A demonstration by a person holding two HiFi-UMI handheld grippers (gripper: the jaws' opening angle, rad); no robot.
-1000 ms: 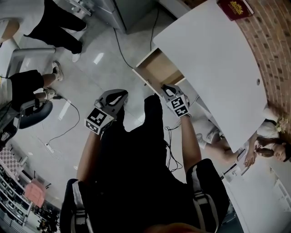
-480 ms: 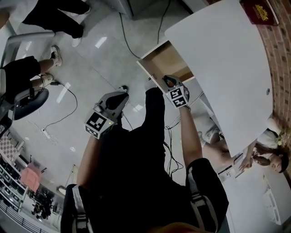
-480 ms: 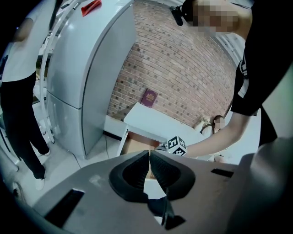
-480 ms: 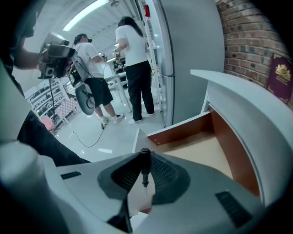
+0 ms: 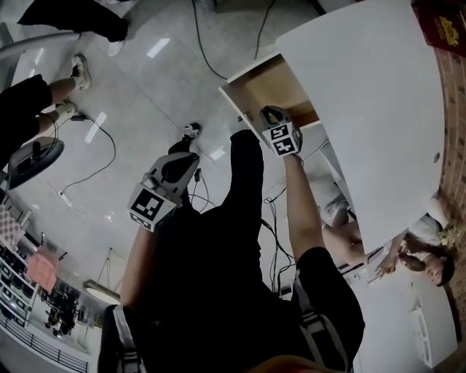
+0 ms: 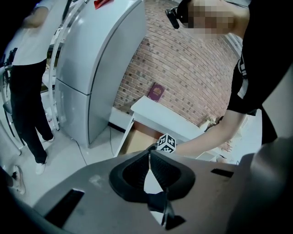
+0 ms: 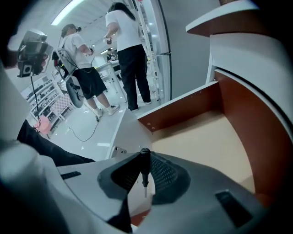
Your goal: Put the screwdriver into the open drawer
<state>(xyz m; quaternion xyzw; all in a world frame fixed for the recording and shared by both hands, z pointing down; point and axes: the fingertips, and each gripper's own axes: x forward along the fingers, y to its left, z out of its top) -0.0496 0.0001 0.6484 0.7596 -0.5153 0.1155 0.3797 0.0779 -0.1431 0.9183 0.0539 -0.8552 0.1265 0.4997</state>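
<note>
In the right gripper view a small black screwdriver (image 7: 144, 165) stands upright between the jaws, its thin tip pointing down. My right gripper (image 7: 143, 154) is shut on it, just above the front edge of the open drawer (image 7: 207, 142), which has a tan floor and brown walls. In the head view the right gripper (image 5: 269, 113) sits at the drawer (image 5: 271, 89) front under the white table (image 5: 364, 109); the screwdriver cannot be made out there. My left gripper (image 5: 183, 162) hangs lower left over the floor, and its jaws (image 6: 149, 153) are shut with nothing in them.
A red booklet (image 5: 443, 22) lies on the table's far corner. Cables (image 5: 95, 164) run across the shiny floor. People stand around: legs (image 5: 44, 102) at the left, a person (image 7: 128, 50) beyond the drawer. A tall grey cabinet (image 6: 91, 68) stands left of the table.
My right gripper with the screwdriver has moved up to the drawer's front edge. The left gripper has dropped slightly down and left.
</note>
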